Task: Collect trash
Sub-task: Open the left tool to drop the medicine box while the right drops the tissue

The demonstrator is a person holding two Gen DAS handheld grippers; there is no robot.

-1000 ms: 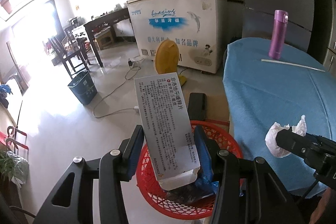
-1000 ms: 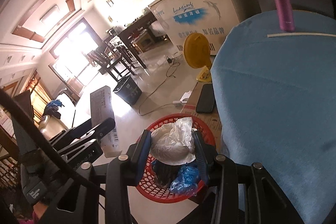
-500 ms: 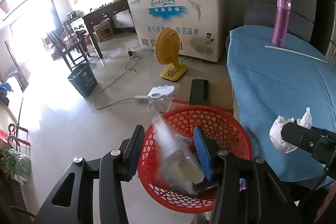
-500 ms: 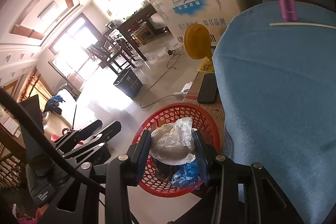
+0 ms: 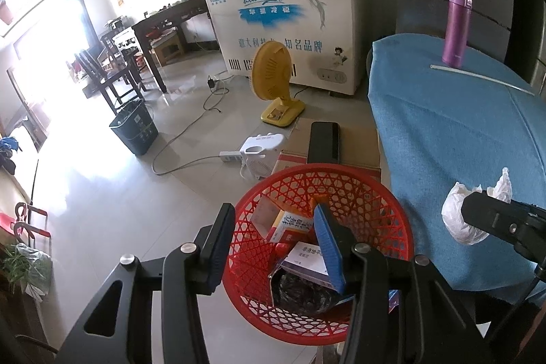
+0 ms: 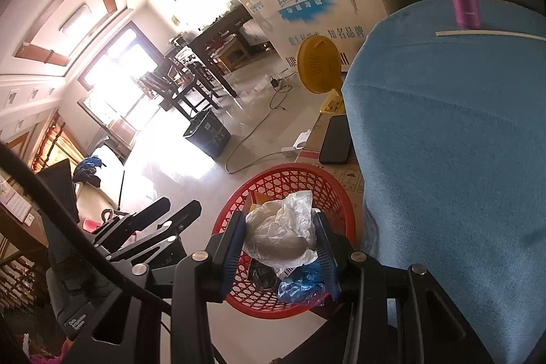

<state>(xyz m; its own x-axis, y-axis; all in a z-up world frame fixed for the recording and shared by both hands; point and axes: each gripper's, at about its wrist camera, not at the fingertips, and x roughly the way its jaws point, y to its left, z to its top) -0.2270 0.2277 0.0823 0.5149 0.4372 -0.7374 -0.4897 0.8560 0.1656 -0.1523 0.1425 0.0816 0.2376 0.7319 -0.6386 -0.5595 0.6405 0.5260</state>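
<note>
Two views, one red basket (image 5: 392, 214). Left gripper (image 5: 273, 241) hangs over it with jaws released — nothing between them; the white medicine box (image 5: 307, 258) lies inside on black and blue trash. Right wrist view shows what the left only catches side-on: right gripper (image 6: 279, 244) with jaws clenched on a crumpled white tissue wad (image 6: 283, 234), above the basket's rim. Only the left view reads the boxes inside the basket. Blue-covered bench (image 6: 460, 142) beside the basket carries a purple bottle (image 5: 457, 24) and a white straw (image 5: 477, 77) — both views.
</note>
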